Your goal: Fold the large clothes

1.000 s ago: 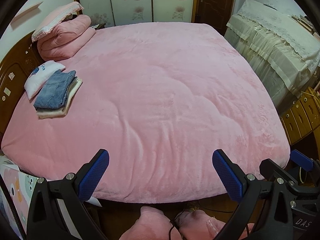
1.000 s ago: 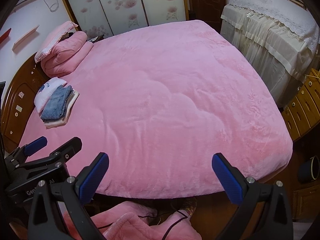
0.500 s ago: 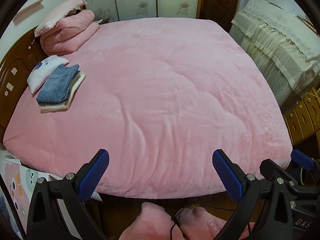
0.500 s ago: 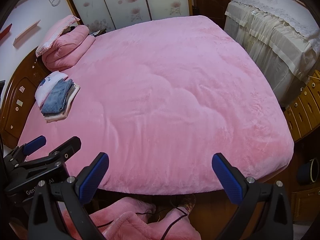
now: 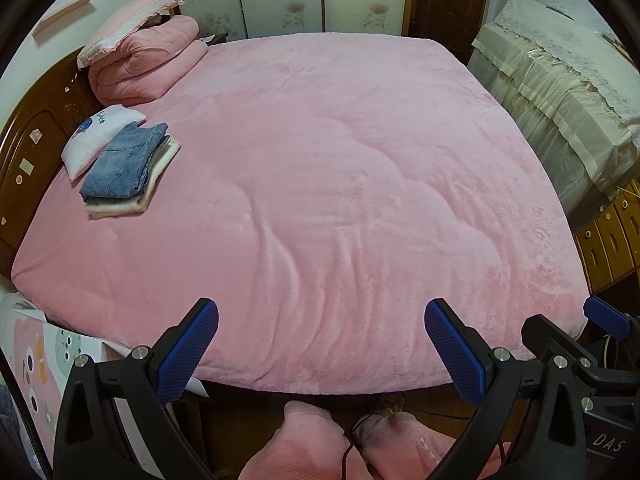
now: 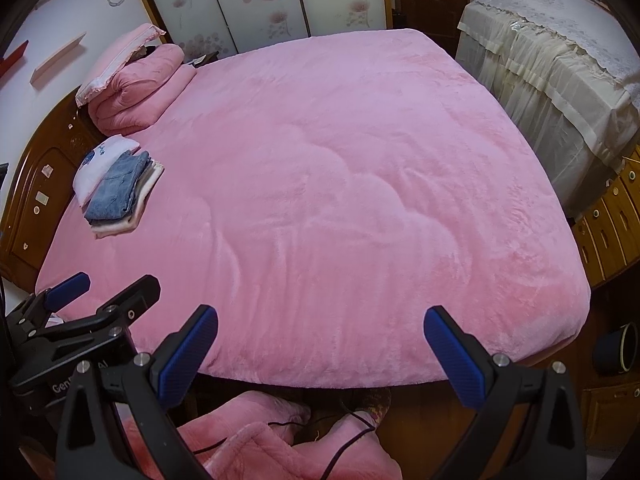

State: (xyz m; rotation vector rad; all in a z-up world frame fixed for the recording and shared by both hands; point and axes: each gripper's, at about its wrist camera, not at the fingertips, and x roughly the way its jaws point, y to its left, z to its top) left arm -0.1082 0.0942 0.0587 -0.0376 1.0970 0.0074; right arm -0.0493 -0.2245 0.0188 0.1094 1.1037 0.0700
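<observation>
Both tools hover over the bed's near edge, jaws spread wide, holding nothing: the left gripper (image 5: 320, 344) and, just beside it, the right gripper (image 6: 320, 350). The stack of folded clothes, blue denim over cream fabric (image 5: 128, 170), lies well apart at mid-left of the frame, on the pink plush bed cover (image 5: 340, 180). Its long axis runs diagonally toward the headboard. The left gripper is judged nearer.

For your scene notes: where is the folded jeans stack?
In both views, the folded jeans stack lies far left on the pink bed, against the white pillow.
</observation>
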